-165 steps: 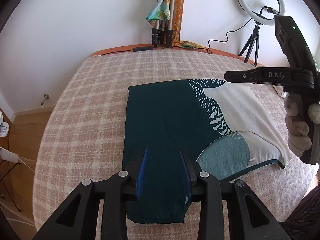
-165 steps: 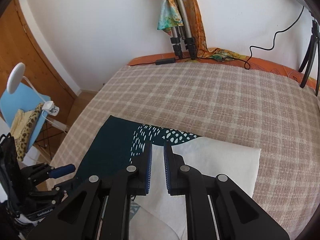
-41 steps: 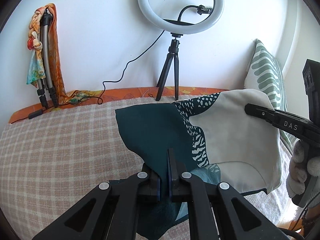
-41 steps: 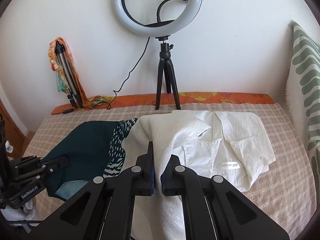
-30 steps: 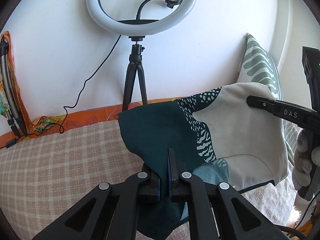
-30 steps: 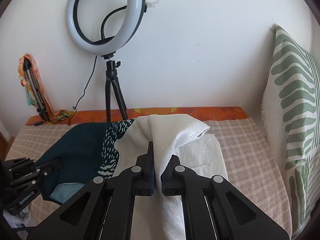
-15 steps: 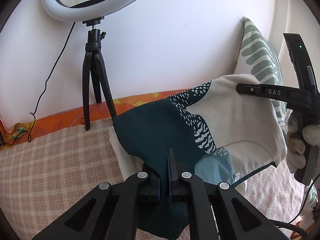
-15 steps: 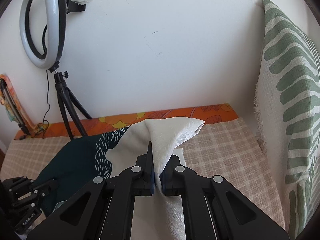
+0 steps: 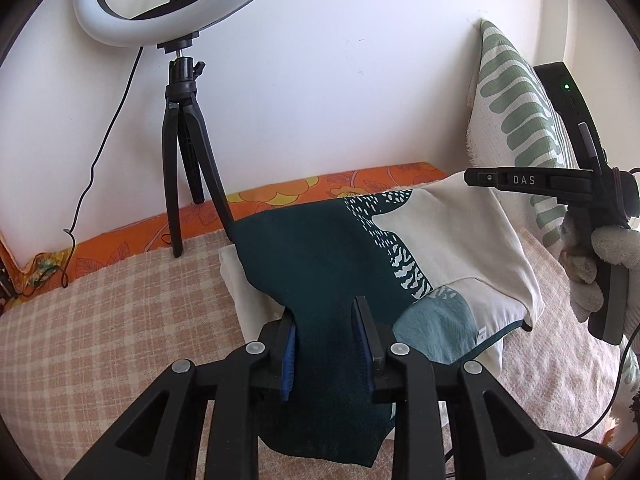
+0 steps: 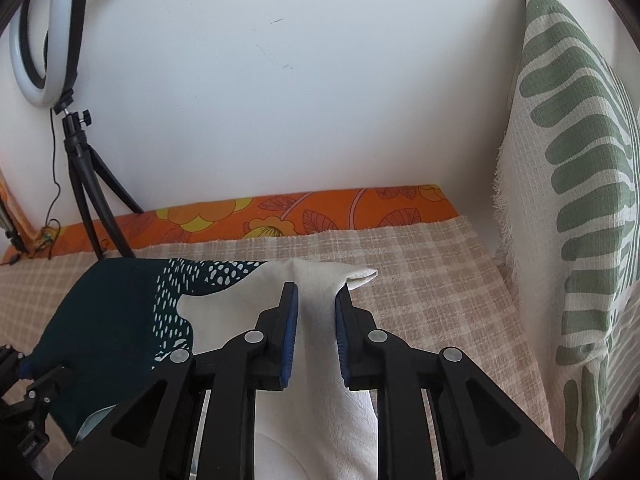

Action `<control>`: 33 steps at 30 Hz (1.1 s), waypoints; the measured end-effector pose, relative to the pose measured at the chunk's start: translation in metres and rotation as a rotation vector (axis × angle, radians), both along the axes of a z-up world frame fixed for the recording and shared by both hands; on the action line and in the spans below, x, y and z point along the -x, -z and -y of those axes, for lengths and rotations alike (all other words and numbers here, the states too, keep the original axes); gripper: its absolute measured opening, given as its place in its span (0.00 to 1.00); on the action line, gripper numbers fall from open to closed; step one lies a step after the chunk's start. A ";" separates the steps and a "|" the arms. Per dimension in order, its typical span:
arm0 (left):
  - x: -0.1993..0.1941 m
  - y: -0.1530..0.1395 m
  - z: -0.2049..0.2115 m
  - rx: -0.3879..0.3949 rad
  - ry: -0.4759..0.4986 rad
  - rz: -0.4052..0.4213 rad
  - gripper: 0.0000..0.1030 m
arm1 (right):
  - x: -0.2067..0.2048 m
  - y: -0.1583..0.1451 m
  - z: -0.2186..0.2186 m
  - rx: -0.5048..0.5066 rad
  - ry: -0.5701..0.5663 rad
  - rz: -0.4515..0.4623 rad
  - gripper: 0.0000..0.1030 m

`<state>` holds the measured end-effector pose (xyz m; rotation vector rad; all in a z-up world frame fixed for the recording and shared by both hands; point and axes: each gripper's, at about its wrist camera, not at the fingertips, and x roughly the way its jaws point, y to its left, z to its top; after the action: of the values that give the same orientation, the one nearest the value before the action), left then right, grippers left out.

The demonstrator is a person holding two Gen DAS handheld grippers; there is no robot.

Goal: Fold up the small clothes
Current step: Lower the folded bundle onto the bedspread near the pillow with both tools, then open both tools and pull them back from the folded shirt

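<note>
A folded garment, dark green and cream with a spotted print (image 9: 360, 256), lies on top of a white folded shirt (image 9: 244, 292) on the checked bed cover. My left gripper (image 9: 326, 344) is open, its fingers either side of the garment's dark green part. My right gripper (image 10: 314, 332) is open too, astride the cream part (image 10: 316, 280); it also shows at the right of the left wrist view (image 9: 520, 180). The garment's spotted edge shows in the right wrist view (image 10: 200, 276).
A ring light on a black tripod (image 9: 188, 140) stands at the wall behind the pile. A green leaf-print pillow (image 10: 580, 200) stands upright at the right. An orange flowered sheet edge (image 10: 300, 212) runs along the wall. The checked bed cover (image 9: 100, 320) spreads to the left.
Both grippers carried the garment to the right and lowered it onto the white shirt. Both then opened and let go of it.
</note>
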<state>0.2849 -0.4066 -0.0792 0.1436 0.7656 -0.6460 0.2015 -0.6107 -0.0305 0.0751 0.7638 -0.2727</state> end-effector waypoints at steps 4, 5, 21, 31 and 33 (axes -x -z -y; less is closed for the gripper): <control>0.005 -0.006 -0.009 0.006 -0.005 0.005 0.33 | 0.007 -0.009 -0.006 0.022 0.007 0.010 0.24; 0.007 -0.007 -0.011 0.008 -0.007 0.006 0.33 | 0.009 -0.011 -0.007 0.024 0.011 0.014 0.24; 0.060 -0.061 -0.059 0.050 -0.006 0.067 0.35 | 0.064 -0.069 -0.057 0.051 0.020 0.092 0.24; 0.105 -0.095 -0.107 0.070 -0.008 0.113 0.35 | 0.112 -0.102 -0.116 0.064 0.005 0.135 0.24; 0.113 -0.099 -0.119 0.076 -0.010 0.117 0.35 | 0.121 -0.106 -0.129 0.070 0.002 0.143 0.24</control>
<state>0.1715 -0.2880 0.0201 0.1069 0.6280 -0.6510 0.0803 -0.4816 0.0754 0.0291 0.6121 -0.2928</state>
